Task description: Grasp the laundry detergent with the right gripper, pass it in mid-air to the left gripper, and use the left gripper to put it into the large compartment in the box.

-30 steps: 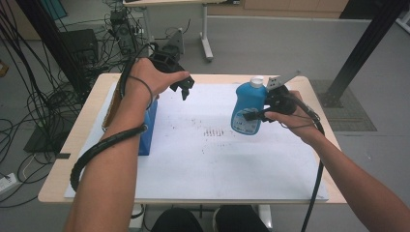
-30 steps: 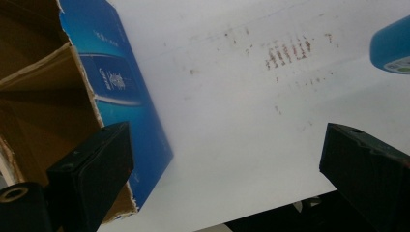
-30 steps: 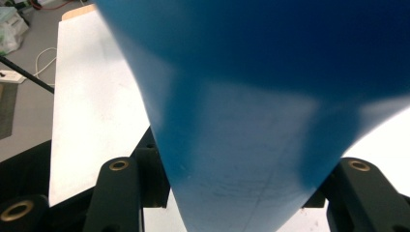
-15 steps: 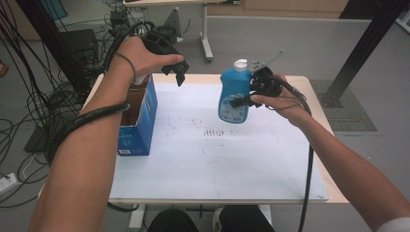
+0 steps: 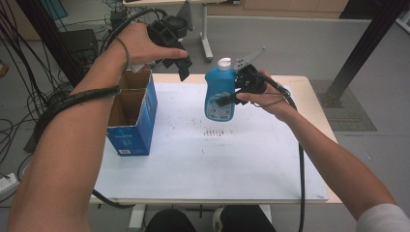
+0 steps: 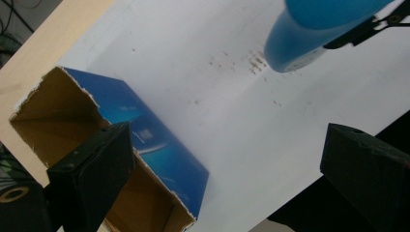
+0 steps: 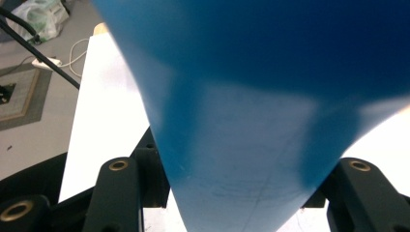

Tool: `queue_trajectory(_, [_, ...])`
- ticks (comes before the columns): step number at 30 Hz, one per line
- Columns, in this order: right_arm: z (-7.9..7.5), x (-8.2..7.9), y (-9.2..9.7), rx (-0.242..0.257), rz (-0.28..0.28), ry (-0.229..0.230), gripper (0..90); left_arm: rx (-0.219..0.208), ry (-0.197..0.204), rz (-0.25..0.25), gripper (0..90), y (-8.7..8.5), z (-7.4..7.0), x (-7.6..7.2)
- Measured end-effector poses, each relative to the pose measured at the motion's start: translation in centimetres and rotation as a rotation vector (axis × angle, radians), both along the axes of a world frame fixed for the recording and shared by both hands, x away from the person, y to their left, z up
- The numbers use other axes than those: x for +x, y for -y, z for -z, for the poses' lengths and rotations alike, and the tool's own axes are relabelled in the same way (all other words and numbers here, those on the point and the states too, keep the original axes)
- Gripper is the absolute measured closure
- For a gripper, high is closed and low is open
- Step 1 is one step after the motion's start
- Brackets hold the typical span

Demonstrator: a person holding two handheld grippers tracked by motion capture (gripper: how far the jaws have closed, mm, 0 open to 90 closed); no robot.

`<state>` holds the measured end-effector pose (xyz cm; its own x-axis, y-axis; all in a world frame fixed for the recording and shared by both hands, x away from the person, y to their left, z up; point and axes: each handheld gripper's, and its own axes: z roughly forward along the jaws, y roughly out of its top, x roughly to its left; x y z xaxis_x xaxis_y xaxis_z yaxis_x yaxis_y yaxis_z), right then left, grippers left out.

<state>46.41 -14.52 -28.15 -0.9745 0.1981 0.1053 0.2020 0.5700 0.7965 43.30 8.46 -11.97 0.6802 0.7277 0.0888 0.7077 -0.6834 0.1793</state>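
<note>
A person at a white-topped table (image 5: 203, 164) works two hand-held grippers. The right gripper (image 5: 227, 99) clamps a blue plastic bottle with a white cap (image 5: 220, 89) by its side, holding it upright in the air above the far middle of the table, clear of the surface. In the right gripper view the bottle's blue body (image 7: 251, 121) fills the space between the two black jaws, which press on it from either side. A black cable (image 5: 300, 164) trails from that gripper along the person's forearm.

The left gripper (image 5: 181, 65) hangs above the table's far left corner, its jaws standing wide apart with nothing between them. In the left gripper view the two black jaws frame the table below, and the bottle's base (image 6: 295, 53) hangs at the top right.

An open blue cardboard box with a torn brown rim (image 5: 130, 118) stands upright at the table's left edge, below and just beside the left gripper and well apart from the bottle. Its plain brown inside (image 6: 48, 116) faces up. Small dark specks (image 5: 215, 133) mark the white surface beneath the bottle.
</note>
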Motion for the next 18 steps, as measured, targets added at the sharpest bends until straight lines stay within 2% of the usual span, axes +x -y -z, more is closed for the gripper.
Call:
queue_trajectory(10, [0.8, -0.1, -3.1, 0.001, -0.061, 0.039, 44.1, 0.037, 0.001, 0.098, 5.6, 0.4, 0.1, -0.6])
queue_trajectory(18, [1.6, -0.1, -4.9, -0.014, -0.104, 0.046, 44.1, 0.055, 0.003, 0.154, 5.6, 0.5, 0.4, -0.5])
